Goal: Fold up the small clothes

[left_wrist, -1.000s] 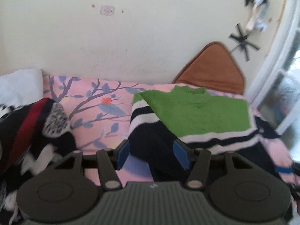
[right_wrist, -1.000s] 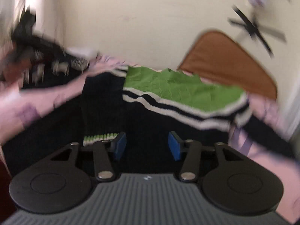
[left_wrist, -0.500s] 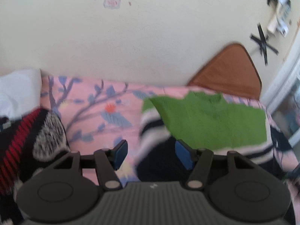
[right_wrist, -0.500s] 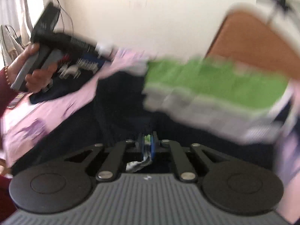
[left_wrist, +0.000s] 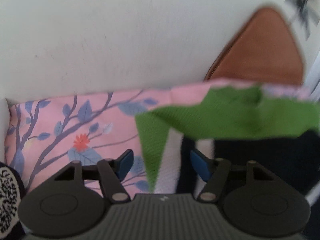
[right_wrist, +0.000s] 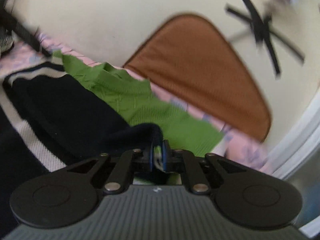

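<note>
A small sweater [left_wrist: 230, 114] with a green top, white stripes and a navy lower part lies on the pink floral bedsheet [left_wrist: 60, 124]. My left gripper [left_wrist: 161, 163] is open, its blue pads on either side of the sweater's striped left edge. In the right wrist view the sweater [right_wrist: 130, 98] lies ahead. My right gripper [right_wrist: 158, 156] is shut on a navy sleeve end [right_wrist: 140, 134] with a green cuff, holding it over the sweater's body.
A brown cushion [left_wrist: 260, 50] leans against the cream wall at the back right; it also shows in the right wrist view [right_wrist: 196, 68]. A black-and-white patterned garment [left_wrist: 8, 196] lies at the left edge. Black tape crosses [right_wrist: 262, 30] are on the wall.
My right gripper closed on the sleeve cuff and carried it up over the sweater toward the right. My left gripper moved forward and right until the sweater's left edge sits between its open pads.
</note>
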Demonstrator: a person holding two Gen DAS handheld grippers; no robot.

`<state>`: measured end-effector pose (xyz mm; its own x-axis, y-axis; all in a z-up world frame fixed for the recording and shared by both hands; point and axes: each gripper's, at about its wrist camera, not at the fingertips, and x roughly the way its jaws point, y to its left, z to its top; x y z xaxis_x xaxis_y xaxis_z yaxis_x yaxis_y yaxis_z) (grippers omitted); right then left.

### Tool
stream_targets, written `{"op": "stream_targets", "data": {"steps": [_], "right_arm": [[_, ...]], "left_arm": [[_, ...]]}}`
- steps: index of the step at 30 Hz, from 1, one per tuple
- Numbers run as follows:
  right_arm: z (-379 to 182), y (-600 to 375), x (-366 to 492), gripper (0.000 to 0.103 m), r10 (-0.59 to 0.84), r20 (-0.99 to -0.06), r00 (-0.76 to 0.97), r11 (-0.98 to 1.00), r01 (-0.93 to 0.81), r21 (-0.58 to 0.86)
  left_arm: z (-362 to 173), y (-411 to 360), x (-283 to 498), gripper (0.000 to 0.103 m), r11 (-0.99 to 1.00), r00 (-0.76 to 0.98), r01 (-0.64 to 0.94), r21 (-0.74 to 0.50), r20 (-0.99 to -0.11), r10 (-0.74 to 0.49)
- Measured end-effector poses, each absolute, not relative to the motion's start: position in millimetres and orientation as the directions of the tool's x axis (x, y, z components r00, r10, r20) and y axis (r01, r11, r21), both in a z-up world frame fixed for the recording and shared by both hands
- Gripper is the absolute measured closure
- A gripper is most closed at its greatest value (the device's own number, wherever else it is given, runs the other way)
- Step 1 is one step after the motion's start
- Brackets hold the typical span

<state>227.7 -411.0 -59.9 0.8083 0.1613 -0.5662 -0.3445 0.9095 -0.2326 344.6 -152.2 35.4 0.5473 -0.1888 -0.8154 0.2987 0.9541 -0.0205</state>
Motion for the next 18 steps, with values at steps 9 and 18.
{"op": "stream_targets", "data": {"steps": [9, 18], "right_arm": [[-13.5, -411.2, 217.5, 0.094, 0.127, -0.417, 0.9, 0.939, -0.244, -0.243], [-30.4, -501.7, 213.9, 0.062, 0.138, -0.51, 0.849, 0.988, -0.079, 0.134]], "left_arm": [[74.9, -131.0, 333.2, 0.091, 0.969, 0.682, 0.215, -0.123, -0.691, -0.239], [64.9, -105.1, 317.2, 0.056, 0.993, 0.673, 0.115, 0.009, -0.737, -0.071]]}}
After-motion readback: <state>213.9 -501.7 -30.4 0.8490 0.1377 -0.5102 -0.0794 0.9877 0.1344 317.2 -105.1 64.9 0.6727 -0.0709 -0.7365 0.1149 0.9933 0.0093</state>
